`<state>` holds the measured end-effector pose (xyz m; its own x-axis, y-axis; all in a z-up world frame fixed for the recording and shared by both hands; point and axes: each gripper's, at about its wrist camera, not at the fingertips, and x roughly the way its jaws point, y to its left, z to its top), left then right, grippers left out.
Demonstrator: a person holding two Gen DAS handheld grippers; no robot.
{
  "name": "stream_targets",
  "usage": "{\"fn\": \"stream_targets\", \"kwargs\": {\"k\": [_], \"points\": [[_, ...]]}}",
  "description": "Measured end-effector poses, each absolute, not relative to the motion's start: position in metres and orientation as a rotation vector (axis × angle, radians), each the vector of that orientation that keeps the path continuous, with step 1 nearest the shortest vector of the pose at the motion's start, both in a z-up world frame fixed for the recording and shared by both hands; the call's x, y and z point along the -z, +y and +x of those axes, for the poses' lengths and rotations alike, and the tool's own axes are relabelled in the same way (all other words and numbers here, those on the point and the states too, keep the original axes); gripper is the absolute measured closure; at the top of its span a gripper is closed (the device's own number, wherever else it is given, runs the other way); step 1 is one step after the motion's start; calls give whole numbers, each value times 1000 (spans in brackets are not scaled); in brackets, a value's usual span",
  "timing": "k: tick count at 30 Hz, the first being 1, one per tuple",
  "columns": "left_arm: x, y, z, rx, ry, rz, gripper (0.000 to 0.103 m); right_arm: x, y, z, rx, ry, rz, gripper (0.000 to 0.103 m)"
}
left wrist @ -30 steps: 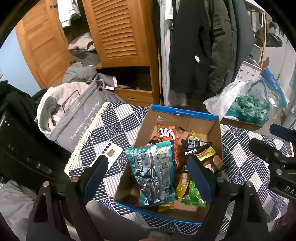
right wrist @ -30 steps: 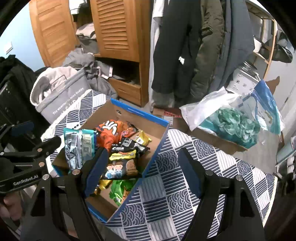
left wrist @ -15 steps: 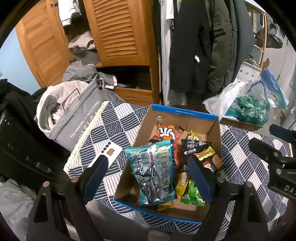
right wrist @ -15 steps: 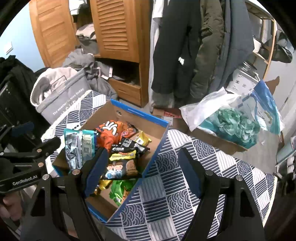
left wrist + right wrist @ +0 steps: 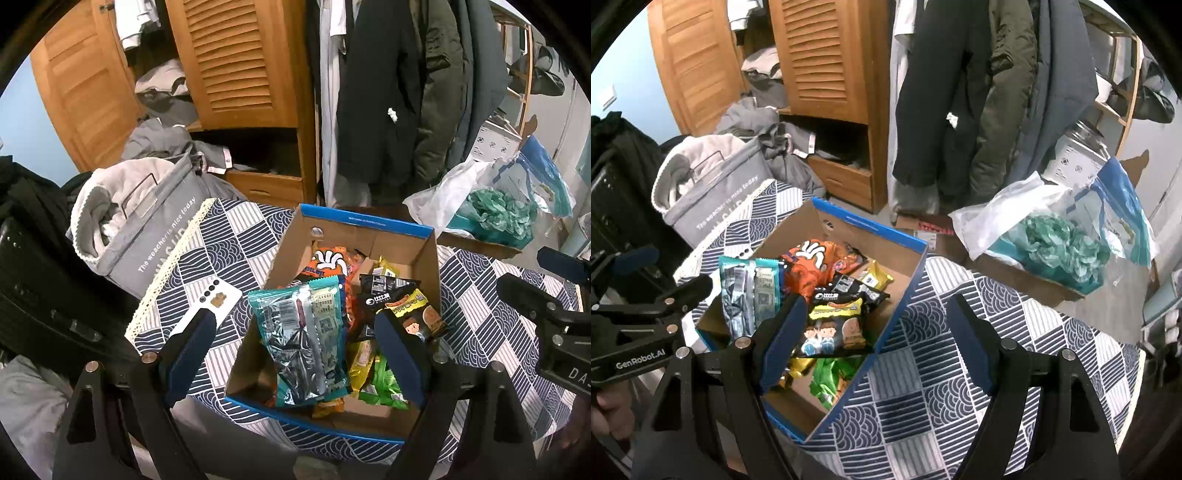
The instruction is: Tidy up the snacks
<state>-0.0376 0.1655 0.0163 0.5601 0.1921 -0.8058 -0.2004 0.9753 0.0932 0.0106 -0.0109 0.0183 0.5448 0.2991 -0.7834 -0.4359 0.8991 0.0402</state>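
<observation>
A cardboard box with a blue rim (image 5: 364,220) (image 5: 871,226) stands on a table with a navy patterned cloth (image 5: 236,243) (image 5: 953,295). It holds several snack packs: a teal and silver bag (image 5: 306,336) (image 5: 748,291), an orange bag (image 5: 327,260) (image 5: 812,264), a black cartoon pack (image 5: 413,314) (image 5: 833,326), yellow and green packs (image 5: 380,384). My left gripper (image 5: 293,350) is open and empty above the box's near side. My right gripper (image 5: 875,341) is open and empty over the box's right wall.
A white phone (image 5: 208,308) lies on the cloth left of the box. A grey laundry bag (image 5: 147,229) stands at the table's left. A white plastic bag with teal stuff (image 5: 1052,240) sits at the right. A wooden wardrobe and hanging coats (image 5: 388,92) are behind.
</observation>
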Motion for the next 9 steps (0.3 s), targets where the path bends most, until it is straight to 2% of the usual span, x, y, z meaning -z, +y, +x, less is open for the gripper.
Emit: {"fn": "stream_targets", "kwargs": {"k": [9], "points": [[-14, 162, -38, -226, 953, -13, 14, -18, -11, 11, -438, 894, -167, 26]]}}
